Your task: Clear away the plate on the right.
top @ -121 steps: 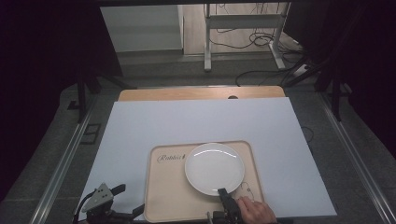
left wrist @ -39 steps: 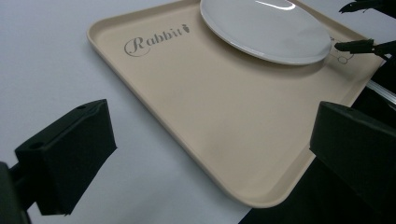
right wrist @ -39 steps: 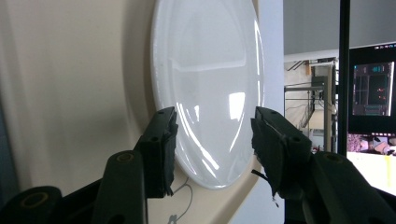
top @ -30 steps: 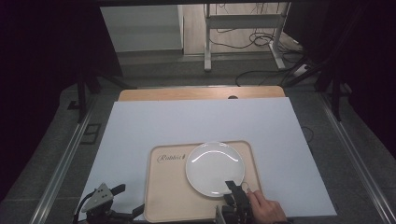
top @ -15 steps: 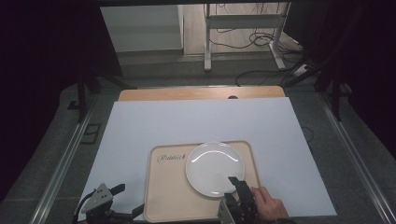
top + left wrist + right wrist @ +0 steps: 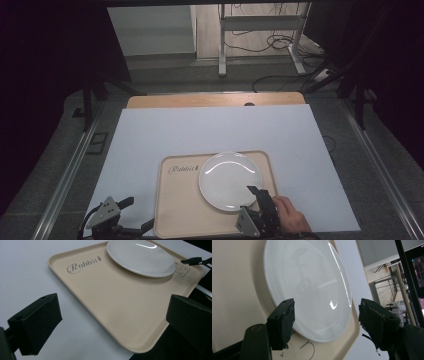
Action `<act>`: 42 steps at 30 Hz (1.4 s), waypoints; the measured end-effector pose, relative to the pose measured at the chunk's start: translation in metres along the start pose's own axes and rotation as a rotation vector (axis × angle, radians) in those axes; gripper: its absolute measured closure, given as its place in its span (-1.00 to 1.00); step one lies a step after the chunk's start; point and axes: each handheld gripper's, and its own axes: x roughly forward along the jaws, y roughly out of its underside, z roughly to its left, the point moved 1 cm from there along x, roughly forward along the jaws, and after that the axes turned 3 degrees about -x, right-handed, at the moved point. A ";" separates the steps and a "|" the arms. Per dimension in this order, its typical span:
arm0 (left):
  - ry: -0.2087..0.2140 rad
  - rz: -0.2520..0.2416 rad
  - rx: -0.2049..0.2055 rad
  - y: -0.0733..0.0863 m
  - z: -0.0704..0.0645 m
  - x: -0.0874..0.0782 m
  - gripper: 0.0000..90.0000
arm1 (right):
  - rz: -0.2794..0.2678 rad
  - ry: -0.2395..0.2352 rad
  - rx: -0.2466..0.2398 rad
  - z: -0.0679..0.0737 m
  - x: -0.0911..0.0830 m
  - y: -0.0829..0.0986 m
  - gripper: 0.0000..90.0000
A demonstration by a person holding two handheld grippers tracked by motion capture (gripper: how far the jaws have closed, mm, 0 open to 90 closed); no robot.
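Observation:
A white plate (image 6: 230,181) lies on the right half of a beige tray (image 6: 180,210) printed "Rabbit". My right gripper (image 6: 256,196), held by a hand, hovers at the plate's near right rim. In the right gripper view my right gripper (image 6: 328,312) is open, and the plate (image 6: 307,287) on the tray (image 6: 237,277) shows between its jaws, not gripped. My left gripper (image 6: 139,214) rests at the tray's near left corner. In the left gripper view my left gripper (image 6: 113,307) is open, with the tray (image 6: 105,300) spanning the gap and the plate (image 6: 140,256) beyond.
The tray sits near the front edge of a white sheet (image 6: 210,130) that covers a wooden tabletop (image 6: 215,100). Metal rails (image 6: 65,175) run along both sides of the table. A desk frame and cables (image 6: 260,35) stand on the floor behind.
My right gripper has shifted a little to the right along the plate's near rim. Plate, tray and left gripper have stayed put.

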 end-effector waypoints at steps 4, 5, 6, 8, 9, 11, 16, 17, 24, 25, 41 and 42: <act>0.000 0.000 0.003 0.000 0.000 0.000 -1.00 | -0.006 -0.005 0.023 -0.002 0.001 0.002 -0.43; 0.000 0.000 0.003 0.000 0.000 0.000 -1.00 | -0.007 0.002 0.018 -0.003 0.001 0.002 -0.44; -0.001 0.000 0.004 0.000 0.000 0.000 -1.00 | -0.009 0.001 0.026 -0.003 0.002 0.003 -0.46; -0.001 0.000 0.004 0.000 0.000 0.000 -1.00 | -0.009 -0.003 0.046 -0.004 0.002 0.004 -0.49; -0.001 0.000 0.004 0.000 0.000 0.000 -1.00 | -0.008 -0.014 0.054 -0.005 0.002 0.004 -0.51; -0.002 0.000 0.005 0.000 0.000 0.000 -1.00 | -0.013 -0.009 0.072 -0.006 0.003 0.005 -0.53; -0.001 0.002 0.006 0.000 0.000 0.000 -1.00 | -0.007 -0.020 0.098 -0.009 0.005 0.008 -0.60; -0.001 0.002 0.007 0.000 0.000 0.000 -1.00 | -0.005 -0.025 0.103 -0.010 0.005 0.008 -0.62; -0.001 0.003 0.008 0.000 0.000 0.001 -1.00 | 0.006 -0.036 0.133 -0.012 0.009 0.012 -0.70; -0.001 0.004 0.008 0.000 0.000 0.001 -1.00 | 0.007 -0.036 0.141 -0.013 0.009 0.012 -0.71; 0.000 0.006 0.009 0.000 0.000 0.001 -1.00 | 0.006 -0.079 0.229 -0.023 0.010 0.018 -0.85; 0.000 0.006 0.009 0.000 0.000 0.001 -1.00 | 0.004 -0.082 0.237 -0.023 0.010 0.018 -0.86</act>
